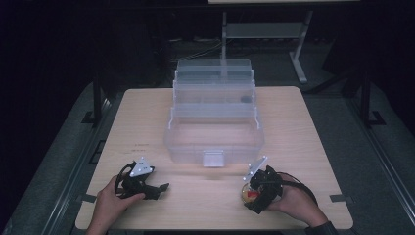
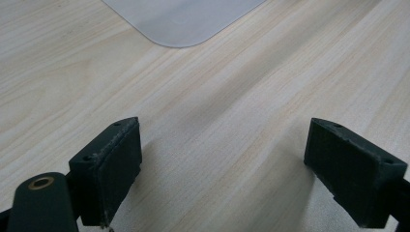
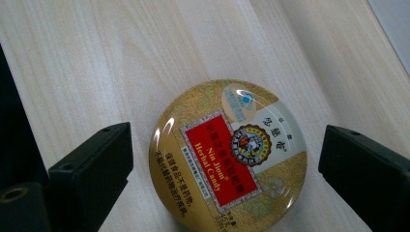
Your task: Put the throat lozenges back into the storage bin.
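A round golden candy tin (image 3: 229, 154) with a red label lies flat on the wooden table (image 1: 142, 122), near the front right. My right gripper (image 3: 227, 179) hangs over it with one black jaw on each side; a strip of table shows between each pad and the tin's rim, so the jaws are open. In the high view the tin (image 1: 248, 195) peeks out under the right gripper (image 1: 253, 195). My left gripper (image 1: 161, 188) rests at the front left, held by a hand. Its jaws (image 2: 222, 169) stand wide open over bare wood.
A clear plastic tiered organiser box (image 1: 215, 142) stands open in the middle of the table, trays stepped back, latch facing me. A corner of its base (image 2: 183, 19) lies ahead of the left gripper. Table edges are close behind both hands.
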{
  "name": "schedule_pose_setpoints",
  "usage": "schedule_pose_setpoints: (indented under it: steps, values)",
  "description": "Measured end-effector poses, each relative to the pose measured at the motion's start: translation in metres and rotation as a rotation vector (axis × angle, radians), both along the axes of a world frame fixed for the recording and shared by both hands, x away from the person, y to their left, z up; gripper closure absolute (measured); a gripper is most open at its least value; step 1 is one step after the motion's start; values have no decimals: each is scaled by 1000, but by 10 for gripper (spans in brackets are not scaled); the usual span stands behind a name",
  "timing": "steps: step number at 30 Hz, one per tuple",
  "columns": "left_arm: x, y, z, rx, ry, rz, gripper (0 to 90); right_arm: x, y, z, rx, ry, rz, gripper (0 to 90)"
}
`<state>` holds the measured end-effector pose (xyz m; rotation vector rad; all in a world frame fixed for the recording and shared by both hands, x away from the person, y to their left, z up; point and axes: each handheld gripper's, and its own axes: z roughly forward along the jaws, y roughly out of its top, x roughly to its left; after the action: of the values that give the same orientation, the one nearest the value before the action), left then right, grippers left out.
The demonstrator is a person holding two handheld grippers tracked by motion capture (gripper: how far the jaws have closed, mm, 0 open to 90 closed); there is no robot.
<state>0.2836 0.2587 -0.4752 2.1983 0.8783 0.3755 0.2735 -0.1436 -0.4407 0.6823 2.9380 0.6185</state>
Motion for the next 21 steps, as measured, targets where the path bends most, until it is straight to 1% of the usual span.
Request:
schedule_pose_setpoints:
  steps: [6,16,21]
  values:
    - [0,0,0,0,0,0,123,-1,2,-2,-16,4,3,53]
    - [0,0,0,0,0,0,123,0,3,-4,-28,9,5,61]
    - [0,0,0,0,0,0,124,0,3,-5,-35,13,10,84]
